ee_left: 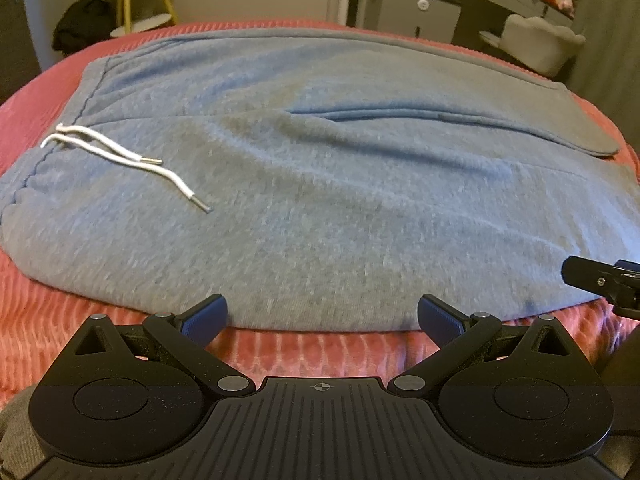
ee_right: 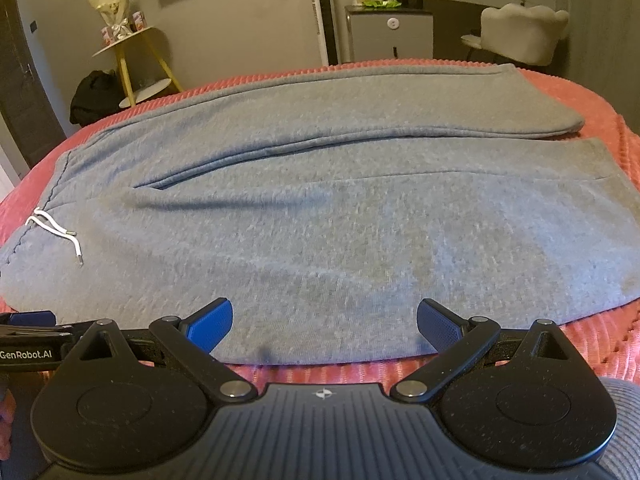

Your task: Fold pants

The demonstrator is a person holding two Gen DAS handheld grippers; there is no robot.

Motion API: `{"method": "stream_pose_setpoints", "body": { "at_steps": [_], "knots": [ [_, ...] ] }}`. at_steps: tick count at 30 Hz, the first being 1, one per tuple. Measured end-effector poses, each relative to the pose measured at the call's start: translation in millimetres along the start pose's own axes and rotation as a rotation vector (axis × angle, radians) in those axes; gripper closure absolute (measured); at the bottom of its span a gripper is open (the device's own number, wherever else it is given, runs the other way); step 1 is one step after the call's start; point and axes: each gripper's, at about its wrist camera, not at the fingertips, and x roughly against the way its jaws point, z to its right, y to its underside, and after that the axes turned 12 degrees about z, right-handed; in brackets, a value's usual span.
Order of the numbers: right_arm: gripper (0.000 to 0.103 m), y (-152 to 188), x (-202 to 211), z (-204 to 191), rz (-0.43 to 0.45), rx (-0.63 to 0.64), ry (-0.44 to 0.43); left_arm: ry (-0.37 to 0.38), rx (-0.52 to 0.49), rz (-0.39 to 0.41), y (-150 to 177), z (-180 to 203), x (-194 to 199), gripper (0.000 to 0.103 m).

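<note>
Bed (ee_left: 48, 320) under a ribbed pink cover, filling most of both views. Grey pants (ee_left: 320, 184) spread flat across it, waistband at left, legs running right; far leg lying slightly apart from near leg, a narrow crease between them. Near edge of the pants just beyond both tools. Pale chair (ee_right: 520, 32) and grey cabinet (ee_right: 390, 34) past the far right of the bed; yellow-legged side table (ee_right: 128, 52) and a dark bundle (ee_right: 94, 94) on the floor at far left. Left gripper (ee_left: 322, 318) spread wide, blue pads (ee_left: 204, 318) clear of the cloth, grasping nothing. Right gripper (ee_right: 324, 320) likewise spread wide and empty, hovering at the near hem; its tip visible at the right edge of the left view. White drawstring (ee_left: 120, 156) lying loose on the waistband, two metal-tipped ends pointing right.
</note>
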Motion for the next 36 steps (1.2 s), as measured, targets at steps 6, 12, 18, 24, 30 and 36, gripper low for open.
{"method": "stream_pose_setpoints", "body": {
  "at_steps": [6,12,18,24,30,36],
  "knots": [
    [0.004,-2,-3,1,0.000,-0.025,-0.014,0.011,0.007,-0.013,-2,-1,-3,0.000],
    [0.004,-4,-13,1,-0.014,-0.037,-0.015,0.015,-0.006,-0.038,-2,0,-12,0.000],
    [0.004,-7,-22,-2,-0.002,-0.031,-0.010,0.020,0.010,-0.047,-5,-3,-19,0.000],
    [0.004,-13,-40,8,-0.021,-0.074,0.045,0.012,0.041,-0.048,-10,-8,-26,0.000],
    [0.004,-14,-67,29,-0.088,-0.205,0.132,-0.118,0.116,0.071,-30,-19,-25,0.000],
    [0.004,-13,-82,58,-0.161,-0.391,0.129,-0.168,0.311,0.142,-86,-42,-52,0.000]
  ]
}}
